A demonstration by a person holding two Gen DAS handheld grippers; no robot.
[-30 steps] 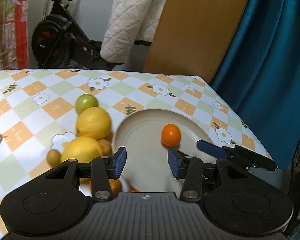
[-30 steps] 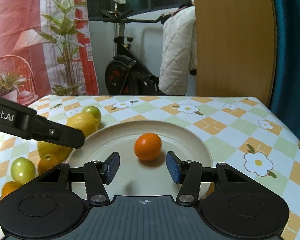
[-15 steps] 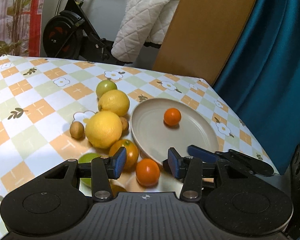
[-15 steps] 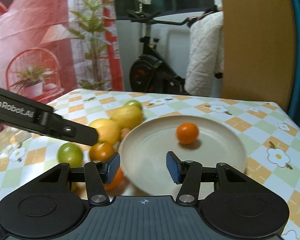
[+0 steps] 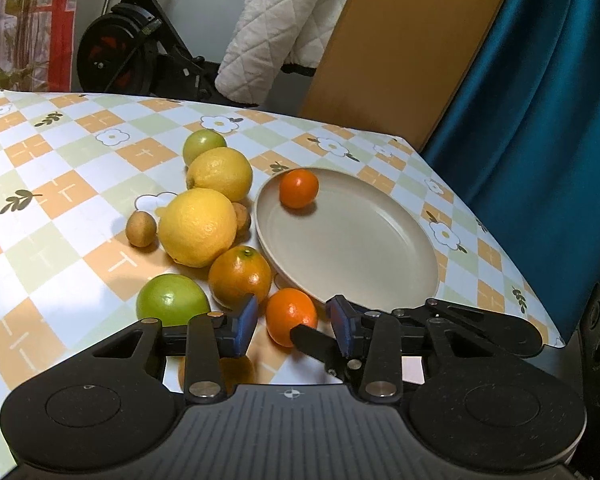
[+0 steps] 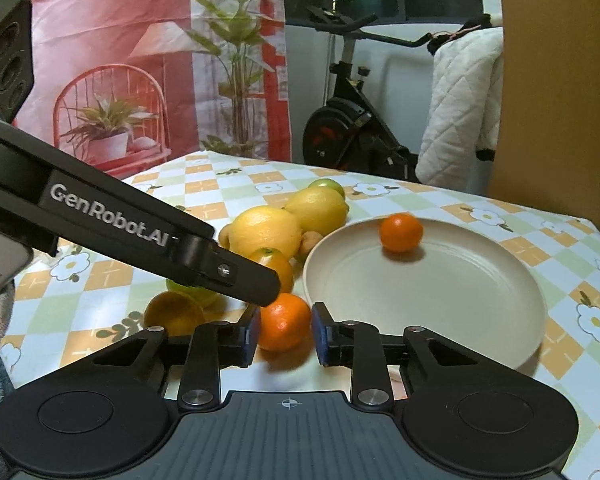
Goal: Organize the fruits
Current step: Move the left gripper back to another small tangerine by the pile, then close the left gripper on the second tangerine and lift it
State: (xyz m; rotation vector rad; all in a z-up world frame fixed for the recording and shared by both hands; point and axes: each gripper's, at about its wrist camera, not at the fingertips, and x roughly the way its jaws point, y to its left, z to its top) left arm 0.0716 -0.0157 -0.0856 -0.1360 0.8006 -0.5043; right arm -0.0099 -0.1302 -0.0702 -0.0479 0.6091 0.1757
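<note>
One mandarin [image 6: 401, 233] already sits on the beige plate [image 6: 480, 300] by its far rim, and here comes the second! The right gripper [image 6: 284, 330] has just been closing, and its blue fingers [image 6: 253, 330] now pinch a small mandarin [image 6: 284, 321] lying on the checked surface [image 6: 520, 216] just off the plate's near-left rim. Looks like a firm squeeze across the fruit's middle.

Over on the other side, the left gripper [image 5: 291, 322] hangs just beside that same fruit with its fingers [image 5: 245, 320] partly apart and nothing between them; they have been narrowing a little too.

The rest of the pile waits left of the plate: two lemons [image 5: 197, 226], a larger orange [image 5: 239, 276], green fruits [image 5: 171, 300] and small brown ones [image 5: 141, 229].

The smart play, I'd say: lift straight up before swinging across, clear the raised rim, and set it down low and gently toward the plate's middle, since round fruit rolls. The left gripper crowds the lift path, so easing it aside first would avoid a knock.
</note>
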